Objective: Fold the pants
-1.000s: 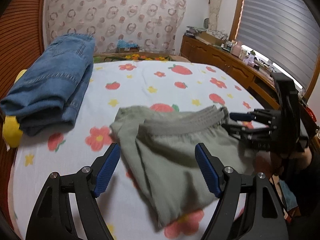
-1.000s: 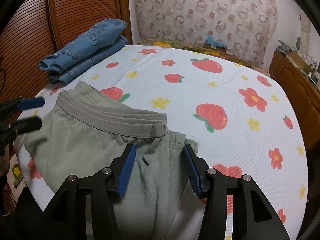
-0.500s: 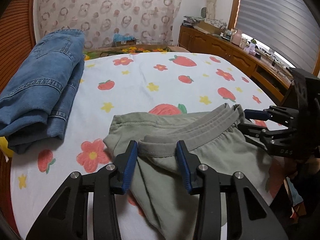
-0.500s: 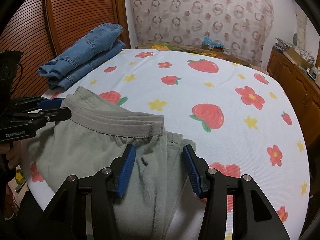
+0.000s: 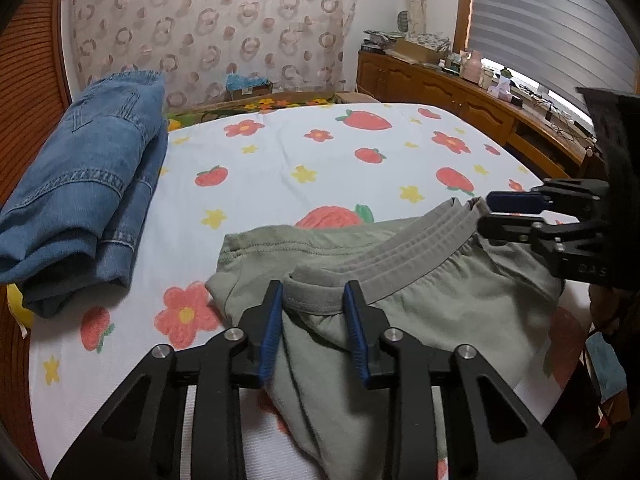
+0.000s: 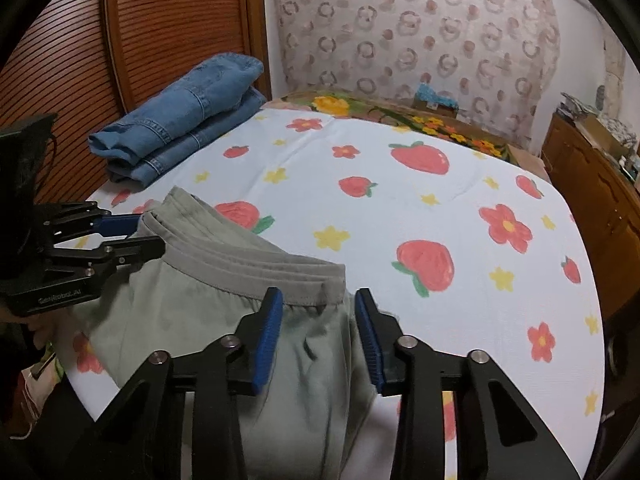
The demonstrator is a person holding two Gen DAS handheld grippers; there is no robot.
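- Since a second ago the left gripper (image 5: 313, 312) has narrowed from a wide spread and come forward to one end of the waistband (image 5: 420, 252); the right gripper (image 6: 319, 322) has edged up to the other end.
- The bed (image 6: 440, 208), under a white sheet printed with strawberries and flowers, carries everything; the green pants (image 5: 440, 312) lie at its near edge, already doubled over, waistband facing the middle of the bed.
- A folded pair of jeans (image 5: 84, 196) sits well apart, at the far left side by the slatted wooden wall.
- The left gripper's jaws are half closed, bracketing the waistband corner with cloth between them; a narrow gap shows on each side, so I judge it is not yet pinching.
- The right gripper's jaws stand a little wider, straddling the opposite corner, also not clamped as far as I can tell.
- To do this well, I would have both close on the thick elastic band, catching every layer, then lift evenly and keep the band taut so the fold lands square.
- Writing: white lettering on the left gripper's body, seen from the right camera, seems to read "GenRobot.AI"; the right gripper's shows only fragments.
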